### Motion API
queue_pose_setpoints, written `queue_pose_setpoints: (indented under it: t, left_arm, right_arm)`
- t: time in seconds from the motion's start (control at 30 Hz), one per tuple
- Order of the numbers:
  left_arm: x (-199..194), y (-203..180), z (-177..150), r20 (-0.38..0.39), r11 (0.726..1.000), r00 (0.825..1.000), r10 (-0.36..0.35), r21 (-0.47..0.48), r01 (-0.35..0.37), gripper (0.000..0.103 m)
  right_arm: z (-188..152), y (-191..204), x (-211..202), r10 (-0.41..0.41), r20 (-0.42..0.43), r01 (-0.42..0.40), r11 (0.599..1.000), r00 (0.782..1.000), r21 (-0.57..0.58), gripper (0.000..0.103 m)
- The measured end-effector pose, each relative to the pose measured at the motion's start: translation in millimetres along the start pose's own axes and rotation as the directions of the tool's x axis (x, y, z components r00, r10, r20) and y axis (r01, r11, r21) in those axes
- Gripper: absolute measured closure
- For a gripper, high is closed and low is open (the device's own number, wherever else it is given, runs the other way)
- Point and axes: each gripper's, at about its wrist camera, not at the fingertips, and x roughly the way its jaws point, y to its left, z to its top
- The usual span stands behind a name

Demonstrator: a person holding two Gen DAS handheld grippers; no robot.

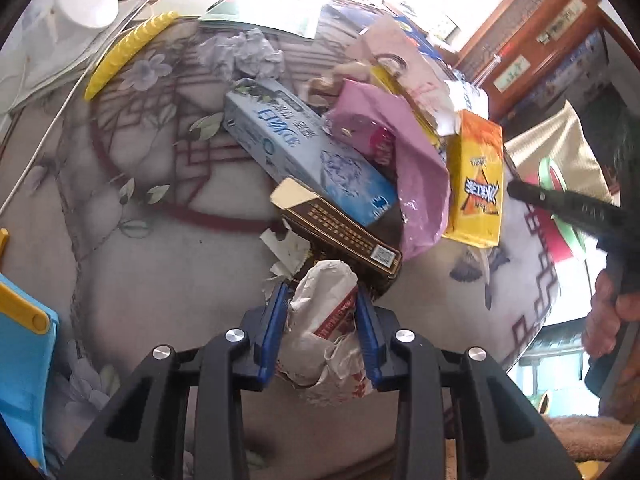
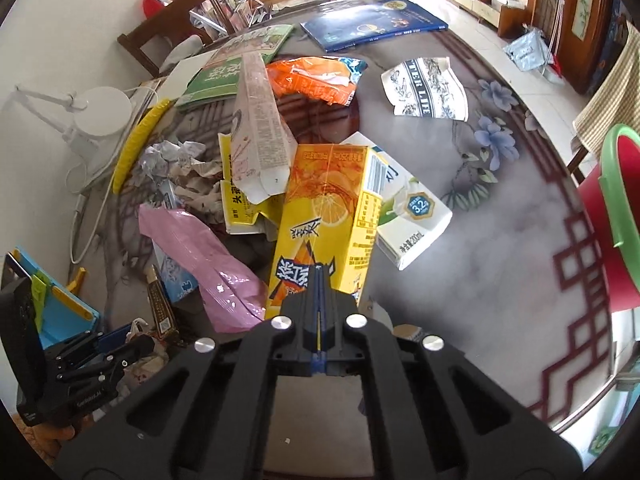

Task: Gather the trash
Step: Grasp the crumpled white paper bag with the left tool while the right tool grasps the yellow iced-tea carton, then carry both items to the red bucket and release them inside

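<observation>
My left gripper (image 1: pixel 322 296) is shut on a crumpled white paper wrapper (image 1: pixel 328 280) with red print, its blue pads (image 1: pixel 276 320) pressing both sides. The wrapper lies at the near end of a trash pile, against a brown box (image 1: pixel 344 236). My right gripper (image 2: pixel 318 272) is shut, with a thin yellow edge of the tilted yellow lemon-tea carton (image 2: pixel 328 208) showing between its pads. In the left wrist view that carton (image 1: pixel 476 176) stands at the right of the pile and a black finger (image 1: pixel 560 204) of the right gripper reaches it.
The round flower-patterned table (image 2: pixel 500 240) holds a blue toothpaste box (image 1: pixel 304 148), pink bag (image 2: pixel 208 264), white milk carton (image 2: pixel 412 216), orange wrapper (image 2: pixel 316 76), flattened paper cup (image 2: pixel 428 88), crumpled paper (image 1: pixel 244 52) and books. A red bucket (image 2: pixel 612 216) with a green rim stands at its right edge.
</observation>
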Motion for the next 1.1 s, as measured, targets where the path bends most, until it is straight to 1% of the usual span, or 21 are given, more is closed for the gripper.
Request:
queue_pose_setpoints:
  t: [0.03,0.07,0.1,0.13,0.17,0.23,0.27,0.3,0.4,0.43,0.53,0.57,0.6,0.7,0.77,0.8,0.83,0.87,0.93,1.03,1.1]
  left_arm:
    - [-1,0,-1,0.004,1.0,1.0,0.005,0.002,-0.005,0.069]
    - [-3,-2,-2,0.006,1.0,1.0,0.005,0.004,-0.005,0.068]
    - [-5,-3,-3,0.01,1.0,1.0,0.007,0.007,-0.007,0.058]
    - [-8,-3,-3,0.014,1.0,1.0,0.008,0.009,-0.008,0.047]
    - [-11,-4,-5,0.025,1.0,1.0,0.011,0.014,-0.011,0.042]
    - [-15,-5,-7,0.051,0.999,0.998,0.02,0.03,-0.021,0.026]
    - [-16,-6,-7,0.062,0.999,0.998,0.03,0.035,-0.032,0.022]
    - [-15,-6,-7,0.062,0.999,0.998,0.031,0.034,-0.033,0.02]
    - [-9,-3,-10,0.024,0.999,0.999,0.036,0.023,-0.037,0.018]
    - [-8,-3,-13,0.012,0.999,0.999,0.045,0.024,-0.045,0.016]
    - [-10,2,-20,0.004,0.998,0.999,0.051,0.024,-0.052,0.014]
    - [-10,4,-22,0.002,0.998,0.999,0.052,0.018,-0.052,0.014]
    - [-9,7,-24,0.0,0.999,0.999,0.053,0.01,-0.053,0.014]
    - [-5,11,-22,0.0,0.998,0.999,0.053,-0.022,-0.053,0.014]
    - [-2,10,-19,0.014,0.999,0.999,0.042,-0.031,-0.042,0.015]
    - [2,8,-18,0.01,0.999,0.999,0.043,-0.025,-0.043,0.017]
    - [5,6,-18,0.002,0.999,0.999,0.046,-0.018,-0.046,0.026]
    - [9,5,-19,-0.011,0.999,0.999,0.045,-0.014,-0.046,0.031]
    - [17,7,-20,-0.046,0.999,0.998,0.039,-0.033,-0.04,0.057]
    - [17,16,-20,-0.035,0.995,0.999,0.026,-0.092,-0.029,0.067]
    - [9,19,-16,-0.003,0.993,1.0,0.03,-0.115,-0.03,0.068]
  right_arm:
    - [0,-3,2,0.002,-0.007,-0.002,1.0,1.0,0.024,0.093]
    - [-2,-5,2,0.002,-0.013,-0.002,0.999,1.0,0.047,0.082]
    - [-1,-9,3,0.006,-0.017,-0.005,0.997,1.0,0.081,0.055]
    - [-1,-11,4,0.006,-0.012,-0.005,0.994,1.0,0.106,0.045]
    - [-2,-12,4,0.0,-0.008,0.001,0.993,1.0,0.116,0.045]
    - [1,-8,11,-0.017,-0.027,0.019,0.994,0.999,0.103,0.044]
    - [0,-7,15,-0.02,-0.035,0.024,0.995,0.999,0.1,0.043]
    - [2,-5,22,-0.018,-0.049,0.023,0.994,0.999,0.104,0.038]
    - [2,-4,37,0.009,-0.083,0.002,0.992,0.997,0.128,0.034]
    - [3,-3,42,0.011,-0.093,0.001,0.991,0.996,0.13,0.03]
    - [6,-5,51,-0.006,-0.111,0.021,0.991,0.994,0.13,0.03]
    - [6,-5,54,-0.007,-0.117,0.022,0.991,0.993,0.129,0.032]
    - [7,-6,56,0.009,-0.122,0.007,0.991,0.992,0.131,0.039]
    - [7,-4,54,0.004,-0.109,0.008,0.994,0.994,0.111,0.039]
    - [7,-3,49,0.022,-0.088,-0.012,0.994,0.996,0.106,0.039]
    - [7,-3,46,0.031,-0.078,-0.023,0.994,0.996,0.106,0.039]
    - [7,-4,43,0.04,-0.069,-0.032,0.994,0.997,0.106,0.039]
    - [7,-5,39,0.046,-0.062,-0.04,0.994,0.997,0.105,0.039]
    - [9,-5,29,0.052,-0.042,-0.048,0.994,0.998,0.098,0.039]
    - [13,-8,12,0.054,-0.004,-0.053,0.995,0.999,0.088,0.039]
    - [16,-11,0,0.051,0.026,-0.053,0.995,0.998,0.084,0.039]
